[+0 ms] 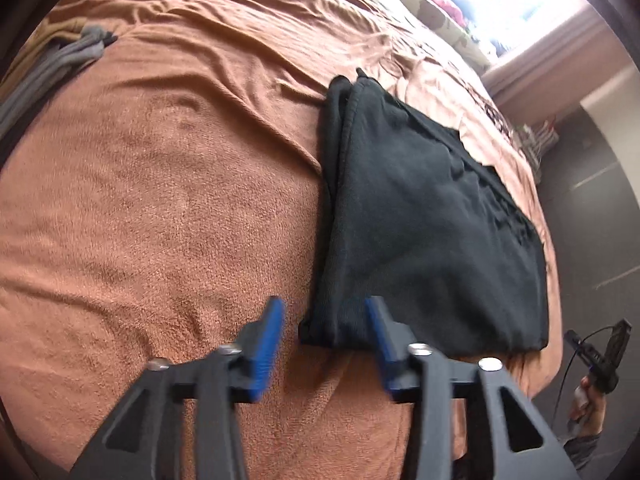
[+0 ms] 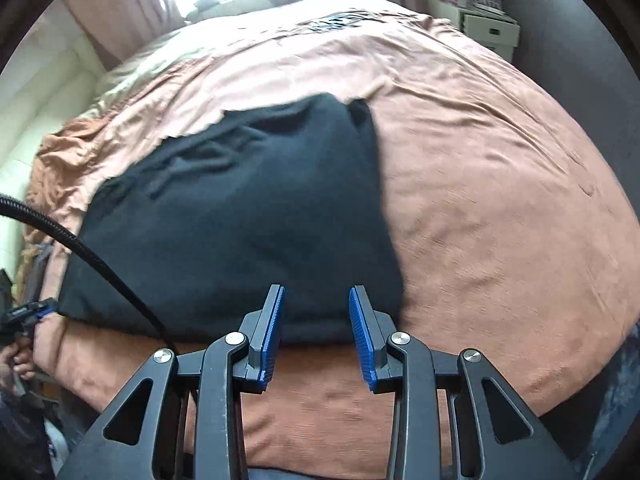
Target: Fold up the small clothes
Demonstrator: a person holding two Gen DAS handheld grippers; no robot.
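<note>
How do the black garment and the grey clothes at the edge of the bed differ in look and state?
The black garment lies flat and folded, with stacked layers at its edge; the grey clothes are bunched in long rolls. The black garment is near the open left gripper and open right gripper; the grey clothes lie far off to the side. Both rest on the brown bed cover.

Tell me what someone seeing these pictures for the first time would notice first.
Most striking is the black garment, folded and lying flat on the brown blanket that covers the bed. Next come the blue-padded claws, both open and empty: the left claw at the garment's near corner, the right claw at its near edge. Grey clothes lie at the blanket's far left.
</note>
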